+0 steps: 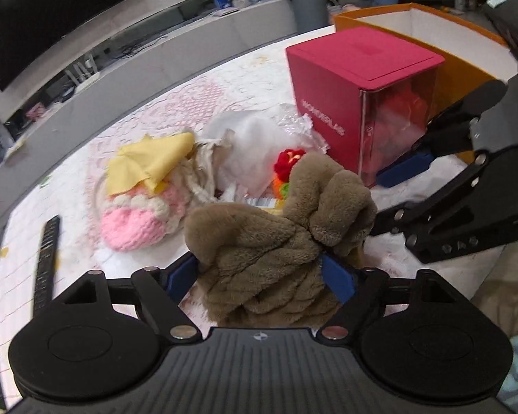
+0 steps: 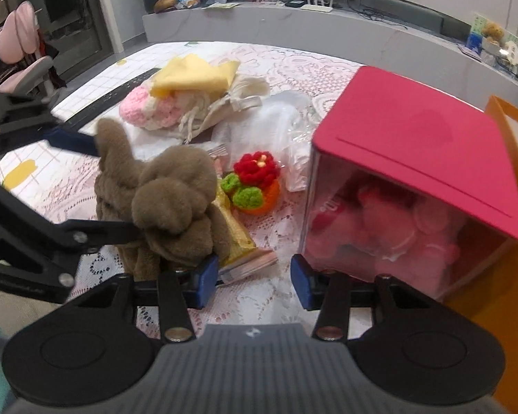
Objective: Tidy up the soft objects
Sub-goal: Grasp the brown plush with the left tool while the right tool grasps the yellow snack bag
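Left wrist view: left gripper (image 1: 262,272) jaws clamped on brown plush cloth (image 1: 276,238); right gripper (image 2: 253,284) jaws apart beside pink box (image 2: 414,172).

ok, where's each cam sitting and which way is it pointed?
Left wrist: on the left gripper, looking along its fingers, shut on the brown plush; faces the pink box; right gripper intrudes from the right.
Right wrist: on the right gripper, open, empty, low over the tablecloth; left gripper intrudes from the left.
Shared: brown plush, pink box, crochet flower.
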`<state>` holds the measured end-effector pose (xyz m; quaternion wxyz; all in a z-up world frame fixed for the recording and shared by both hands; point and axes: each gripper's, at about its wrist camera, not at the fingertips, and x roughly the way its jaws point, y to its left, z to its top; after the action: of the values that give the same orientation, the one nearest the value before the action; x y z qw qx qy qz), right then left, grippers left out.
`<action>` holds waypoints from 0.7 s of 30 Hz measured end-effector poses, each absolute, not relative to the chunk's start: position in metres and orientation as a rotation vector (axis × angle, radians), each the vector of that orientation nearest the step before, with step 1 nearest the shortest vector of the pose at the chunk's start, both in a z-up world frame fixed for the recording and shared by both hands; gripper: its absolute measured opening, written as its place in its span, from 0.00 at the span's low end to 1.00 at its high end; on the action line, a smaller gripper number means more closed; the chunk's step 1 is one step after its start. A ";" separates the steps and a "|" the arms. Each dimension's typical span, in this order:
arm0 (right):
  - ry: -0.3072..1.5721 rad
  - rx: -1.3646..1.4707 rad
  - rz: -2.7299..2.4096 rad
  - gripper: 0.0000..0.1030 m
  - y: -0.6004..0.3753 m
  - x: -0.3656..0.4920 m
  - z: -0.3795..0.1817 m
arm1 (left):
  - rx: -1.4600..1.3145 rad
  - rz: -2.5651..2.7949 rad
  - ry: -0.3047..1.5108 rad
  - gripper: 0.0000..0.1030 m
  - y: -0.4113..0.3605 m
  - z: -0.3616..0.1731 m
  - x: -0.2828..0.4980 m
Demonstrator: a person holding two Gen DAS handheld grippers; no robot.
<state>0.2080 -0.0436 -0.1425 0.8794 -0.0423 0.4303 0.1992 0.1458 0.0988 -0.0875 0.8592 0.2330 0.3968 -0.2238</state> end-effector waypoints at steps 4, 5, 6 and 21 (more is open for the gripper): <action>0.911 -0.102 0.456 0.53 -0.040 0.211 -0.150 | 0.482 -0.502 0.847 0.95 0.097 -0.097 0.151; 0.916 -0.098 0.466 0.52 -0.039 0.212 -0.152 | 0.500 -0.507 0.854 0.95 0.095 -0.101 0.151; 0.913 -0.100 0.472 0.52 -0.038 0.212 -0.153 | 0.508 -0.502 0.858 0.94 0.094 -0.104 0.151; 0.848 -0.160 0.546 0.70 -0.018 0.215 -0.149 | 0.163 -0.295 0.930 0.48 0.153 -0.066 0.130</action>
<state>0.2154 -0.0180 -0.1493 0.8725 -0.0768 0.4059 0.2611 0.1304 0.1533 -0.0661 0.8801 0.0780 0.4464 -0.1414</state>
